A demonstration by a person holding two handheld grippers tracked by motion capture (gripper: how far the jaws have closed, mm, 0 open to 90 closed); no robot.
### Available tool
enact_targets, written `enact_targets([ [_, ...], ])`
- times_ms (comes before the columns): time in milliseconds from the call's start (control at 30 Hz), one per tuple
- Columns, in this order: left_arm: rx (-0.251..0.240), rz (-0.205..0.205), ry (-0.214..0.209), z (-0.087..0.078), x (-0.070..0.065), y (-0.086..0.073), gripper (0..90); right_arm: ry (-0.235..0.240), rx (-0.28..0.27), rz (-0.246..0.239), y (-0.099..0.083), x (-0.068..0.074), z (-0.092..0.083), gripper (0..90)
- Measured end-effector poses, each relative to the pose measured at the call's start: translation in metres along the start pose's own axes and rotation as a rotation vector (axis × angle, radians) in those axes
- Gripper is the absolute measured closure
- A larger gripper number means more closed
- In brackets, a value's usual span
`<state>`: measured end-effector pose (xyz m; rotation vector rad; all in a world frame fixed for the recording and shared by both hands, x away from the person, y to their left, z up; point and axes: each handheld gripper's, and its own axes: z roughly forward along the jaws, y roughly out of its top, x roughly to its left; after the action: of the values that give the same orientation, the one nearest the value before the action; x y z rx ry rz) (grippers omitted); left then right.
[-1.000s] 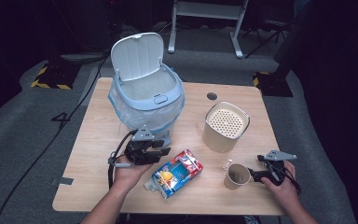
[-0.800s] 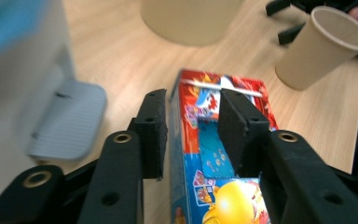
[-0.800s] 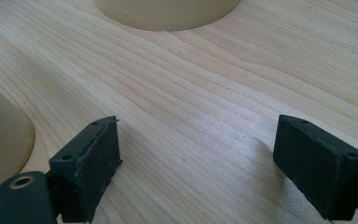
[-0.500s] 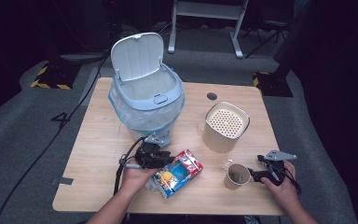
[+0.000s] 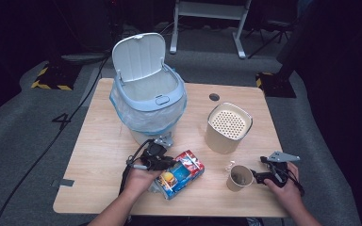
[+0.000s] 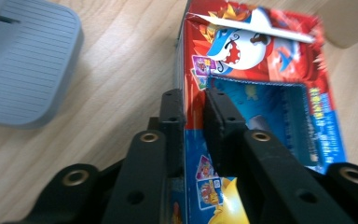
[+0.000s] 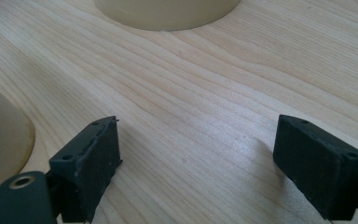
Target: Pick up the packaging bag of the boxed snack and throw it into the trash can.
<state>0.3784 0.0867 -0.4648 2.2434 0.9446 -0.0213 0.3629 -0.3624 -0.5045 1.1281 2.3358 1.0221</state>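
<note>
Presently, findings by item:

Left gripper: jaws have just been closing; in the left gripper view they stand narrow and pinch one side wall of the carton, one pad outside it, one inside its cut-open face.
Carton: red and blue printed box, lying flat on the table, its near end at the left gripper, its far end pointing toward the paper cup.
Left gripper surroundings: grey pedal of the bin just beside the jaws on their left; bin directly beyond, lid raised, liner bag showing.
Right gripper: jaws spread wide, nothing between them, bare wood under the gap; held low over the table.
Right gripper surroundings: paper cup just beside its left jaw, apart from it; beige perforated canister farther ahead.
Edges: both hands work near the table's front edge; the right gripper also sits near the right edge.
Open room: bare wood left of the left gripper, and between carton and cup.
</note>
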Motion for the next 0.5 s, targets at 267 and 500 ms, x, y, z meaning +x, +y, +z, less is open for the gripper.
enact_targets([
  [267, -0.012, 0.02, 0.025, -0.002, -0.004, 0.0, 88.9, 0.0, 0.0, 0.0, 0.0, 0.0, 0.0, 14.6],
  [500, -0.064, 0.041, 0.007, -0.014, -0.008, 0.001, 89.3, 0.0, 0.0, 0.0, 0.0, 0.0, 0.0, 14.6],
])
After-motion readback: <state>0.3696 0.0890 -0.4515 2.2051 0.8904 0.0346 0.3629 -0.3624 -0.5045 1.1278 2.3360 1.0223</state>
